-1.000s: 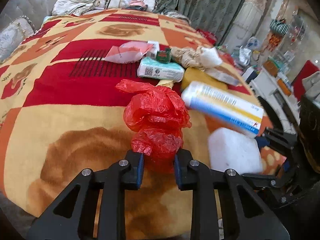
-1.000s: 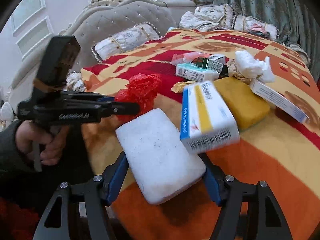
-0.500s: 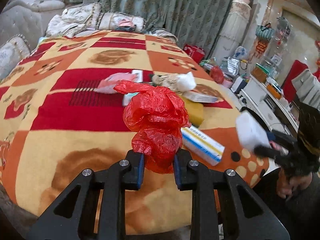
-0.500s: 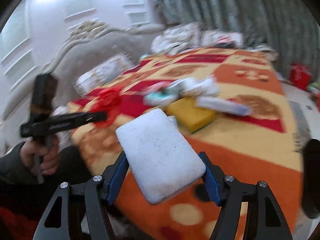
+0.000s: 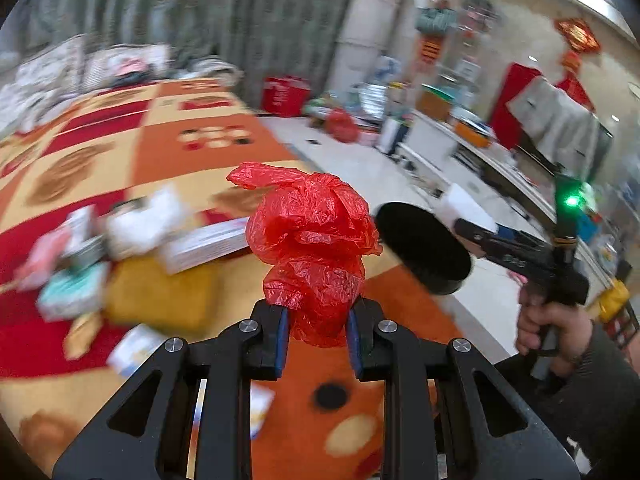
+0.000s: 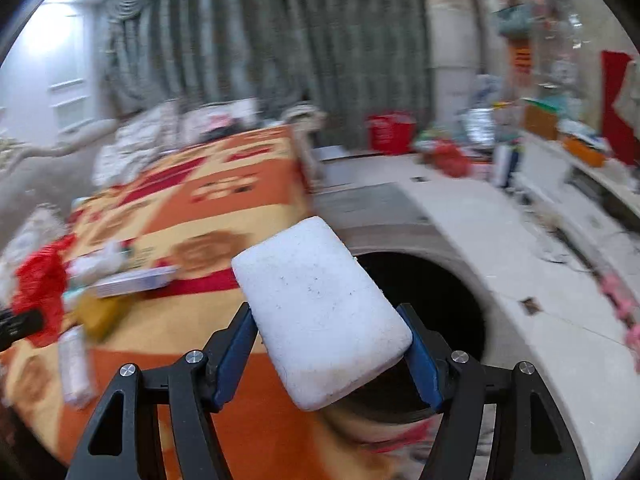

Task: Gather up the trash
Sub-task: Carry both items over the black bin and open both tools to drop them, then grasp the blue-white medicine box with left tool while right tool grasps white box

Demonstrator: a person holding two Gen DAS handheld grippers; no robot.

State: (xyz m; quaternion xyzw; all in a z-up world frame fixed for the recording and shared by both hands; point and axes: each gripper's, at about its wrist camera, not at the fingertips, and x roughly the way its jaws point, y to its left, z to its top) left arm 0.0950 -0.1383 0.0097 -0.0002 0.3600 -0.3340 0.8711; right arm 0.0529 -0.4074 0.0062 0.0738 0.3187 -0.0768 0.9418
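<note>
The left gripper [image 5: 316, 332] clamps a crumpled red plastic bag [image 5: 312, 240] above the near edge of the patterned bed cover [image 5: 168, 148]; the right gripper [image 6: 328, 356] grips a white foam block [image 6: 320, 312]. Just beyond that block gapes a dark round bin [image 6: 432, 292]; boxes and wrappers [image 5: 120, 248] lie scattered on the bed, far left.

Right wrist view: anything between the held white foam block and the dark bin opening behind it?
Nothing. The white foam block, held in the right gripper, overlaps the black bin opening with no object between them.

Checked red-orange bed blanket [image 5: 168, 160] under yellow sponge [image 5: 160, 292], scattered boxes [image 5: 204, 242].
</note>
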